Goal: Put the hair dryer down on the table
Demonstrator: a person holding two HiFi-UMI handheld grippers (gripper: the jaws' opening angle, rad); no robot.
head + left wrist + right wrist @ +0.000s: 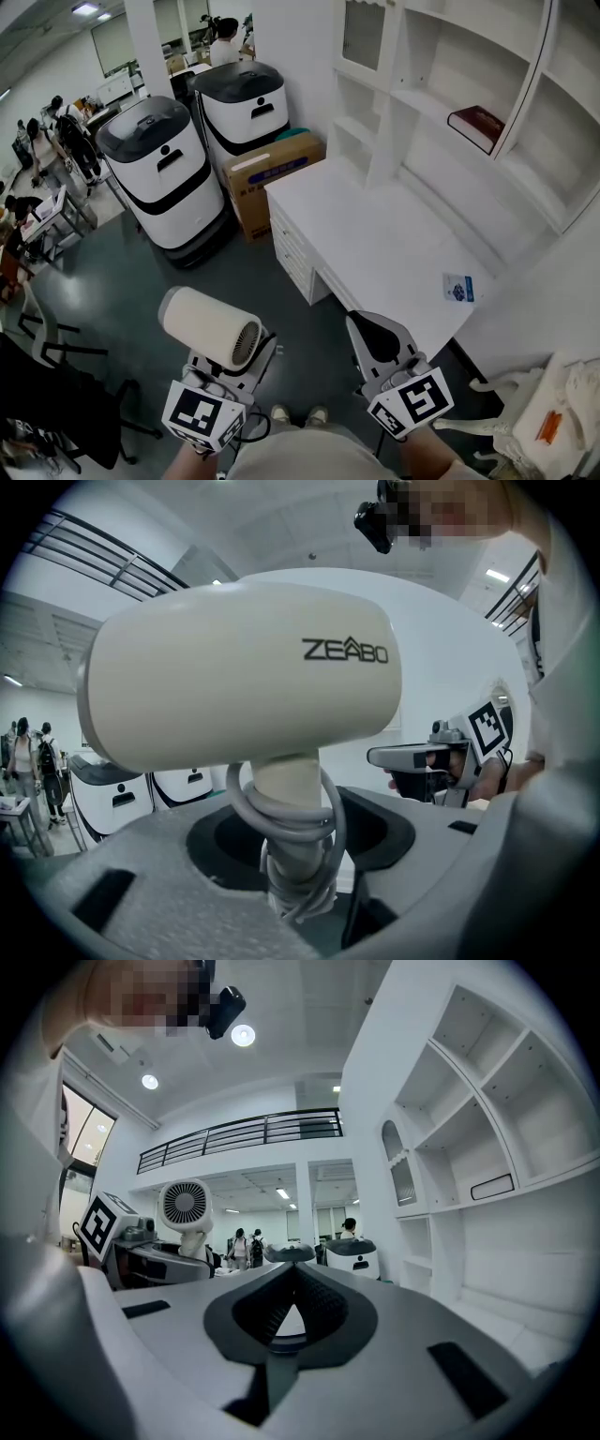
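Cream hair dryer [210, 327], upright, cord-wrapped handle in left gripper [217, 373]

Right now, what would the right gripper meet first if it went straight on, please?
Likely nothing near: the right gripper points alongside the white desk toward a distant white service robot; depth is unclear.

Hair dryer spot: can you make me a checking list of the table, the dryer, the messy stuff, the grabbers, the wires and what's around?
Surface: white table; the dryer is not on it yet.
Job's things: cream hair dryer, held in the air over the floor, left of the table.
Clutter: a small blue-and-white card lies on the table; a dark red book lies on a shelf.
Grippers: left gripper is shut on the dryer's handle; right gripper is shut and empty.
Cables: grey cord is wound round the handle.
Surroundings: two white-and-black machines, a cardboard box, people far off.
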